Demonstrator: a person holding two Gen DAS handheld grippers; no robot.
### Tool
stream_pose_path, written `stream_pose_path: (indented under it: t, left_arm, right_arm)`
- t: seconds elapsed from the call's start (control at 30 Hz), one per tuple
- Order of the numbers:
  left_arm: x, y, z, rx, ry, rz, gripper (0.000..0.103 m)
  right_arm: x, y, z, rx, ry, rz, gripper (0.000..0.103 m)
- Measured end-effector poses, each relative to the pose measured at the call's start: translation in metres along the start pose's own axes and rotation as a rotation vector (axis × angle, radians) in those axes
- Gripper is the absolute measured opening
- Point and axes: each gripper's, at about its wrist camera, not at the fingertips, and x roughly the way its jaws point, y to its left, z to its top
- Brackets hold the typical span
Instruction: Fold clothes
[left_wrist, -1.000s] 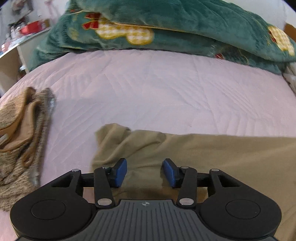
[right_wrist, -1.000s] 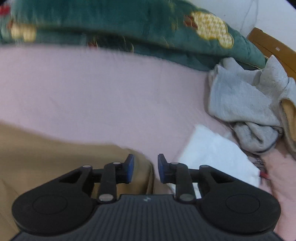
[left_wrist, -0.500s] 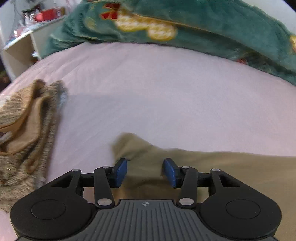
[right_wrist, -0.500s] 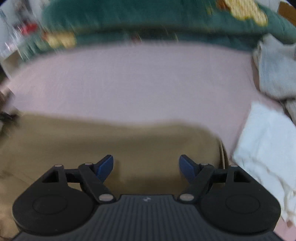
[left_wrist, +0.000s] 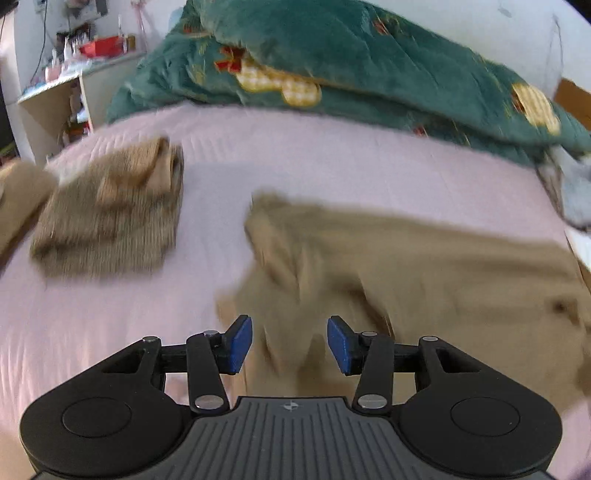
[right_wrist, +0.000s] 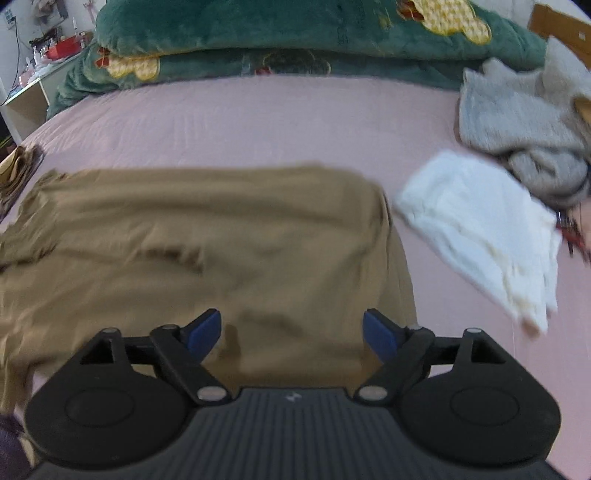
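Pink bed, green quilt, cluttered shelf

From my feeds I see a pink quilted bedspread (left_wrist: 332, 147) covering the whole bed. A plush dark-green quilt (left_wrist: 369, 62) lies heaped along its far edge, with yellow checked patches (left_wrist: 280, 83) and small red bows stitched on it. Past the bed's far left corner stands a pale side shelf (left_wrist: 51, 107); its top is crowded with small items I can't make out, among them a red container (left_wrist: 99, 46). At the far right corner a brown wooden board (right_wrist: 557, 27) shows behind the quilt, in front of a white wall (left_wrist: 498, 33).
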Motion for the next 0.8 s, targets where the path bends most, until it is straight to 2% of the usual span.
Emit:
stream_pose_path:
  t: [0.13,0.27,0.4,0.6,0.67,0.8]
  left_arm:
    - [-0.025,-0.013,-0.055,0.0,0.069,-0.032,0.047]
    - [-0.051,-0.022,-0.085,-0.036,0.083,-0.066,0.047]
    - [-0.052,-0.042,-0.11,0.025,0.097,-0.044,0.047]
    - [-0.044,-0.078,-0.127,0.103,0.108,-0.026,0.048]
    - [-0.04,-0.081,-0.128,0.103,0.11,-0.01,0.048]
    - [-0.033,-0.084,-0.128,0.11,0.103,0.017,0.054]
  right_arm:
    - [-0.009,-0.006,-0.032,-0.002,0.032,-0.021,0.085]
    - [-0.017,-0.019,-0.049,0.036,0.027,-0.032,0.085]
    - [-0.014,-0.026,-0.055,0.066,0.034,-0.027,0.086]
    - [-0.002,-0.027,-0.059,0.114,0.041,0.019,0.086]
    - [0.005,-0.026,-0.058,0.126,0.052,0.008,0.086]
    - [0.017,-0.023,-0.056,0.126,0.066,-0.006,0.086]
